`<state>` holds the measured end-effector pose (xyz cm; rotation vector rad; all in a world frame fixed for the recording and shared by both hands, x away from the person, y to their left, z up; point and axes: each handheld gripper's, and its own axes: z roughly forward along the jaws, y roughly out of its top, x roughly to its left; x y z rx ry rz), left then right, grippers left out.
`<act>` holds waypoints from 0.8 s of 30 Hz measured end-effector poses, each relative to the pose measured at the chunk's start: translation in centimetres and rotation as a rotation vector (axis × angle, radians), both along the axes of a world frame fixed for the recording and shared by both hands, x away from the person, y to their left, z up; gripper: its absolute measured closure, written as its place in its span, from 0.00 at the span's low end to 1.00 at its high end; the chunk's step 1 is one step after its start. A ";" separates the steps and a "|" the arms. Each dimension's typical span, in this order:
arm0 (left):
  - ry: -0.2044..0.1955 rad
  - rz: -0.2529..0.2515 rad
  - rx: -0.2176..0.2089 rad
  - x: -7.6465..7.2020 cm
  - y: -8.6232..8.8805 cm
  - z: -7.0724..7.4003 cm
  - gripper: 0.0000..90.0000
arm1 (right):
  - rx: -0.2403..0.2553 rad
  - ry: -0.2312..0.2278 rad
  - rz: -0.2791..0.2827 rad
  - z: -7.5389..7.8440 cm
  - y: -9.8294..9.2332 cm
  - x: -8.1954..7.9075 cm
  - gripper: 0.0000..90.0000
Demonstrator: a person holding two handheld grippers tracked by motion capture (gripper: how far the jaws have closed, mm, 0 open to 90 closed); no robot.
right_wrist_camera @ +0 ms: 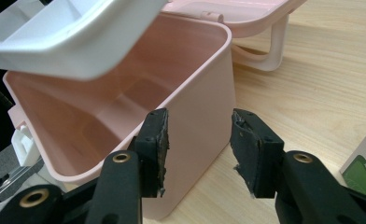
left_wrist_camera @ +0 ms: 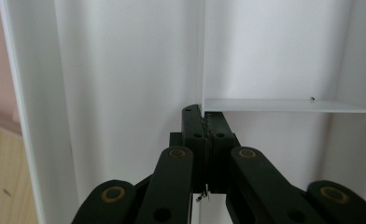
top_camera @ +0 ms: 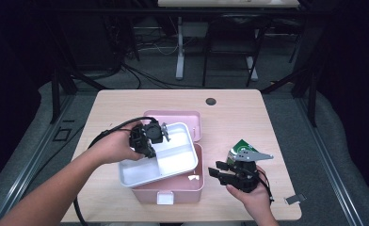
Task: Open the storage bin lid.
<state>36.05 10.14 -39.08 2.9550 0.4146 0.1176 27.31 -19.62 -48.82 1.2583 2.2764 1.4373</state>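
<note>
A white divided tray [top_camera: 173, 157] hangs tilted over the open pink box [top_camera: 173, 190]. My left gripper [top_camera: 153, 141] holds it from the left. In the left gripper view the jaws [left_wrist_camera: 204, 116] are shut on the tray's thin divider wall [left_wrist_camera: 288, 105]. My right gripper [top_camera: 214, 173] rests to the right of the box, open and holding nothing. In the right gripper view its pads [right_wrist_camera: 155, 144] stand apart in front of the pink box's corner [right_wrist_camera: 209, 84], with the tray [right_wrist_camera: 69, 32] above the box's hollow inside.
The box's pink lid [top_camera: 182, 117] lies open behind it, and a white latch [top_camera: 165, 197] is on the front. A green and white packet [top_camera: 241, 147] lies by the right gripper. A dark grommet [top_camera: 211, 101] sits at the table's back, and a small grey clip [top_camera: 293, 199] at its front right.
</note>
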 end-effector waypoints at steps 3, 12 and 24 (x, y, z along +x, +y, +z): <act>0.005 0.054 0.004 0.3 0.7 0.1 0.99 | 0.002 0.004 -0.002 -0.1 0.0 0.0 0.63; -0.002 0.278 -0.014 1.5 5.0 0.3 0.99 | -0.009 0.005 0.003 -0.4 0.3 0.1 0.63; -0.020 0.425 0.006 2.0 10.4 0.1 0.99 | -0.017 0.010 -0.002 -0.5 0.3 0.1 0.63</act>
